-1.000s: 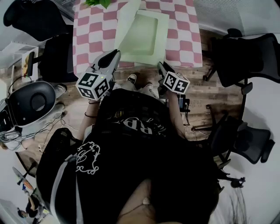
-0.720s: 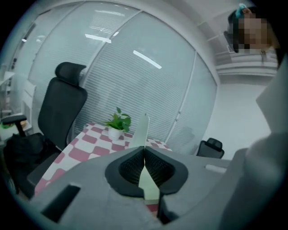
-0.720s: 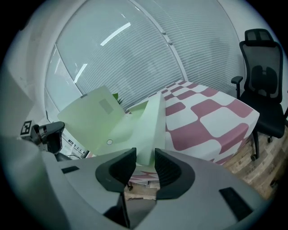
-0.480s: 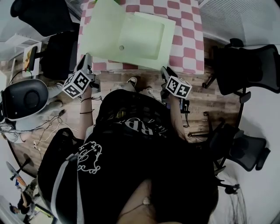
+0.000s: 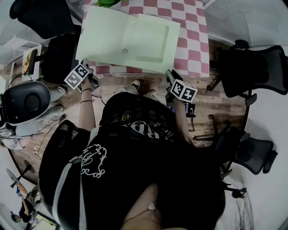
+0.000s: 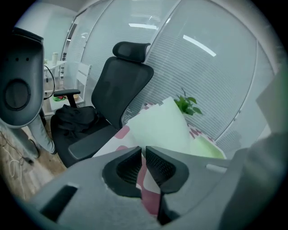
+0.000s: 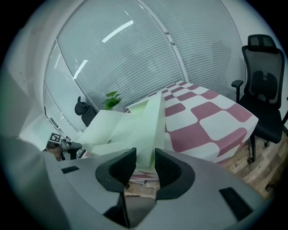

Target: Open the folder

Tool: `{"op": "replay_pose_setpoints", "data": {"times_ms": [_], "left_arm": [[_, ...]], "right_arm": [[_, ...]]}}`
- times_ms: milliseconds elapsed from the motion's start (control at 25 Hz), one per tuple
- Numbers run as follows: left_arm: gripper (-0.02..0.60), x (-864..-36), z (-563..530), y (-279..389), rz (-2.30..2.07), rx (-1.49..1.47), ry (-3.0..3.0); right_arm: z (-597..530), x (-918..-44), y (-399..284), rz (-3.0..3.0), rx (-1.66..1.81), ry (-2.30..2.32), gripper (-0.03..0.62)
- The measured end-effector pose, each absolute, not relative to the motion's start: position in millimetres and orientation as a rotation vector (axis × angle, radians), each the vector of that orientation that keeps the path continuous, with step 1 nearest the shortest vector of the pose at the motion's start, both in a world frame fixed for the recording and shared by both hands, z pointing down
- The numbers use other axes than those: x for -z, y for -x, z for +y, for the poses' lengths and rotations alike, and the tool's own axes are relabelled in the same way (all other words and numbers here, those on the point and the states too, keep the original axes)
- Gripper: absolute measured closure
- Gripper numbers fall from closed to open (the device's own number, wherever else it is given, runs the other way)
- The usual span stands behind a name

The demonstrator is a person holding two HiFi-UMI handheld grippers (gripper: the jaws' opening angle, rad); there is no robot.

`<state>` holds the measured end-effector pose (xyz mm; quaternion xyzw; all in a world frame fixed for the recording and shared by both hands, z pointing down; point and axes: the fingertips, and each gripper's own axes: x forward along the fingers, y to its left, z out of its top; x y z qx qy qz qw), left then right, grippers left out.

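1. The right gripper (image 7: pixel 145 152), at the folder's near right corner, seems clamped on that corner: light green sheet fills the gap between its jaws
2. The left gripper (image 6: pixel 144 150), off the folder's near left corner, is clenched on nothing
3. The folder (image 5: pixel 135 42) lies spread open on the checked bench (image 5: pixel 193 49), its cover flat to the left and poking past the bench edge; it looks thin, light and bendy, likely to slide, so a free corner is the place to pinch
4. A black chair (image 5: pixel 54 58) stands just left of the folder, close under the overhanging cover; another chair (image 5: pixel 252 63) is well to its right
5. A leafy plant (image 5: pixel 105 2) sits just beyond the folder's far edge
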<state>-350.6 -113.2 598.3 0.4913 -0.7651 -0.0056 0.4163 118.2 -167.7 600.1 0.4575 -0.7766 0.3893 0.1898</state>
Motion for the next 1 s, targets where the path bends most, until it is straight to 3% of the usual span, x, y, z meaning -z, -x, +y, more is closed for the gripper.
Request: {"op": "replay_pose_setpoints", "data": {"times_ms": [400,1000], "left_arm": [[0.525,-660,-118,361,-1.79,-0.249,-1.111],[0.488,-618,-109,354,-1.868,-0.062,-1.292]], "right_arm": [[-170,-598,-117,-2.189,-1.083,-1.294,0.467],[-178,-579,-118,-2.208,-1.004,-1.323,0.467]]}}
